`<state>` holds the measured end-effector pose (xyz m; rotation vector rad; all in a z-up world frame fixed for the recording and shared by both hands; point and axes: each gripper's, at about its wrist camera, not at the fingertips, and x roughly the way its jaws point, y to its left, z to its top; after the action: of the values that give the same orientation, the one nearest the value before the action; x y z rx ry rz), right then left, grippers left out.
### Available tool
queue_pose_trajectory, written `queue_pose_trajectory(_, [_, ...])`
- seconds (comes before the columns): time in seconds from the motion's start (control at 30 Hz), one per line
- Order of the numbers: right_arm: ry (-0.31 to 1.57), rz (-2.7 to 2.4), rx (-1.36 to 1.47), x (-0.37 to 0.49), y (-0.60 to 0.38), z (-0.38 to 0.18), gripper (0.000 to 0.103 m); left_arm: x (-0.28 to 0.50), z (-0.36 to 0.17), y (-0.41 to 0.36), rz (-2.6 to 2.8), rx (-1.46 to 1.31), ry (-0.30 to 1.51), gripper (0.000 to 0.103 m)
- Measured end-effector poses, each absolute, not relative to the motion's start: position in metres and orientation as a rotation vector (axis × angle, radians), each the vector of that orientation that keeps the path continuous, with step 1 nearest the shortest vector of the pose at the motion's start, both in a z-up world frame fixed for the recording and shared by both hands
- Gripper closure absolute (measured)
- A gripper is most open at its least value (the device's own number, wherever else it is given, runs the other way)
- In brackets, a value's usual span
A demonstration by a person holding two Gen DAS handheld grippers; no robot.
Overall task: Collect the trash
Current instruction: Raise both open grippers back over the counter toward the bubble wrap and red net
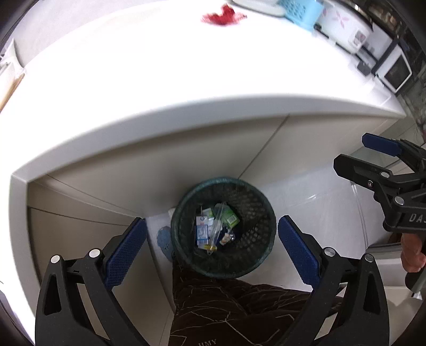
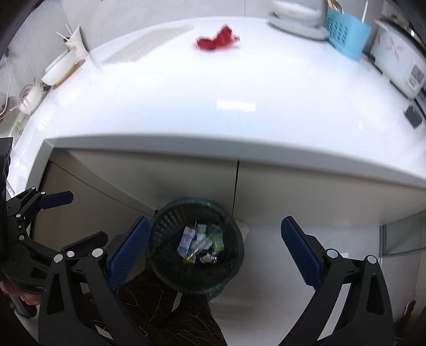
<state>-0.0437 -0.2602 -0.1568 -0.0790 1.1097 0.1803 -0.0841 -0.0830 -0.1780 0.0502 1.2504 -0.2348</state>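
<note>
A dark mesh trash basket (image 1: pixel 250 255) stands on the floor against the cabinet, holding several cartons and wrappers (image 1: pixel 213 229). It also shows in the right wrist view (image 2: pixel 170 268). A crumpled red wrapper (image 1: pixel 225 16) lies far back on the white countertop, also in the right wrist view (image 2: pixel 217 40). My left gripper (image 1: pixel 211 255) is open and empty above the basket. My right gripper (image 2: pixel 213 255) is open and empty above the basket too. The right gripper shows at the right edge of the left wrist view (image 1: pixel 356 154).
White countertop (image 2: pixel 213 106) with a blue basket (image 2: pixel 346 37), rice cooker (image 2: pixel 396 61), bowls (image 2: pixel 61 69) at the left. A microwave (image 1: pixel 394 71) stands at the far right. Cabinet doors (image 2: pixel 306 191) are below. My brown-clad leg (image 1: pixel 226 306) is beside the basket.
</note>
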Motion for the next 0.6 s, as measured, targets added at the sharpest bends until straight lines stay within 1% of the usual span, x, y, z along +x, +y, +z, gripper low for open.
queue_pose_trajectory(0.3, [1.039, 0.182, -0.081, -0.015, -0.255, -0.113, 0.008, -0.057, -0.137, -0.05, -0.155, 0.01, 1.192, 0.006])
queue_pose_trajectory(0.6, [0.984, 0.185, -0.094, 0.014, -0.238, -0.089, 0.008, -0.025, -0.108, -0.034, -0.155, -0.026, 1.141, 0.007])
